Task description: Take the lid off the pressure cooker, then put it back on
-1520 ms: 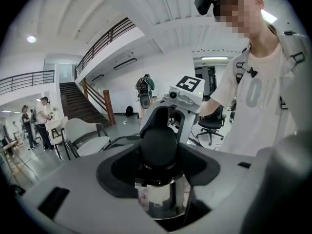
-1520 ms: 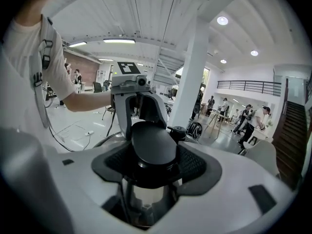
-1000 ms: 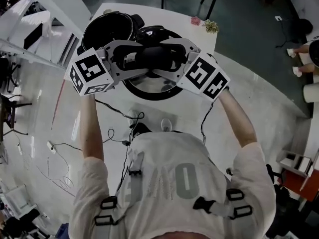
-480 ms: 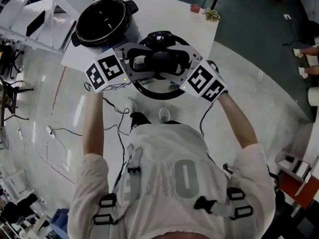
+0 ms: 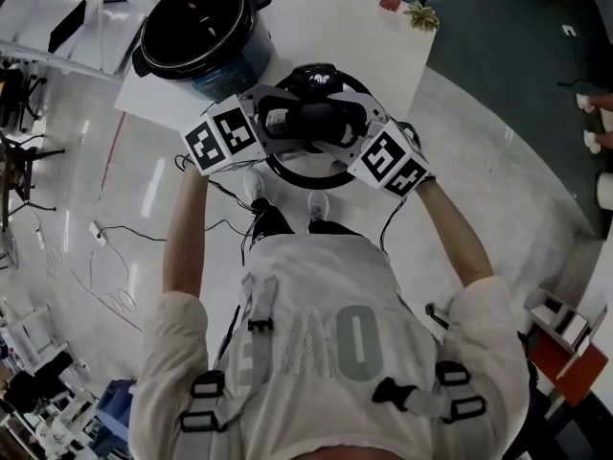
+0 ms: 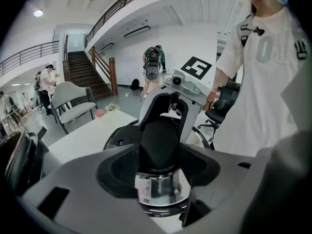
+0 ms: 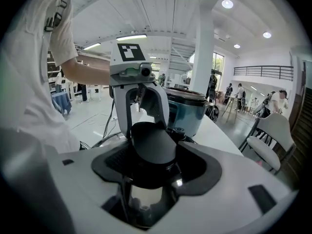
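The pressure cooker pot (image 5: 201, 27) stands open at the table's (image 5: 354, 36) far left, also seen as a blue-walled pot (image 7: 187, 108). Its round lid (image 5: 306, 178) hangs low over the table's near edge, right of the pot. My left gripper (image 5: 278, 123) and right gripper (image 5: 356, 127) face each other, both shut on the lid's black handle (image 5: 314, 120). In the left gripper view the handle (image 6: 158, 143) fills the left gripper (image 6: 158, 172). In the right gripper view the same handle (image 7: 153, 145) sits in the right gripper (image 7: 151, 172). Whether the lid touches the table is hidden.
A small plant (image 5: 420, 12) and a pink thing (image 5: 388, 1) lie at the table's far right corner. Cables (image 5: 225, 228) run over the floor below the table's near edge. A chair (image 7: 273, 140) stands beyond the table. People stand far off in the hall.
Both grippers have carried the lid downward and away from the pot, toward the table's near edge. The pot's open mouth now shows in full.
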`<act>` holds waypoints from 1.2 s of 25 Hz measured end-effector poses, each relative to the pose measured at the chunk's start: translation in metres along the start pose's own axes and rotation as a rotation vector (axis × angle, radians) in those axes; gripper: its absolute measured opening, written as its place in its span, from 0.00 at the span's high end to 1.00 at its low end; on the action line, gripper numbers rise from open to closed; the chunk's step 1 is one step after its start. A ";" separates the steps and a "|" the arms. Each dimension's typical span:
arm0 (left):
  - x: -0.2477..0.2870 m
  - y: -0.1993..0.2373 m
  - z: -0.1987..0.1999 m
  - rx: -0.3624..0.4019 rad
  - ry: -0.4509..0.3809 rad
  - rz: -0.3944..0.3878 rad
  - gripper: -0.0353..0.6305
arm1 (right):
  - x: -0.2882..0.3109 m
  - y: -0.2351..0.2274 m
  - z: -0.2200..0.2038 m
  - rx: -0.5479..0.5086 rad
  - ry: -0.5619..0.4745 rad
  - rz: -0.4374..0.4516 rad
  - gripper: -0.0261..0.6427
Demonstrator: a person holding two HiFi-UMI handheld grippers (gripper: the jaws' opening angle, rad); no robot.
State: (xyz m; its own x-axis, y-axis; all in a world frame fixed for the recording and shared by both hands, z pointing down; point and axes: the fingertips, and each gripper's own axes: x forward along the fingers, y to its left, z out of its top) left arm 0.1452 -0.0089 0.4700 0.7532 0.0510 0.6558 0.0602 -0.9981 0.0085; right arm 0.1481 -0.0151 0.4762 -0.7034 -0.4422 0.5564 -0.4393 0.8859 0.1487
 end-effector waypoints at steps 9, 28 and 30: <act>0.019 0.008 -0.028 -0.031 0.052 -0.010 0.56 | 0.024 -0.001 -0.022 0.022 -0.008 0.030 0.52; 0.047 0.012 -0.064 -0.065 0.107 -0.032 0.57 | 0.056 0.005 -0.063 0.023 0.045 0.039 0.52; 0.048 0.012 -0.065 -0.080 0.082 -0.034 0.57 | 0.056 0.005 -0.065 0.028 0.039 0.034 0.51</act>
State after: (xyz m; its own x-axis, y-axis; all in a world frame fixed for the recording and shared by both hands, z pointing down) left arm 0.1395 -0.0210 0.5500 0.6953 0.0850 0.7137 0.0297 -0.9955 0.0896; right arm 0.1424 -0.0261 0.5616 -0.6957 -0.4058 0.5927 -0.4316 0.8957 0.1067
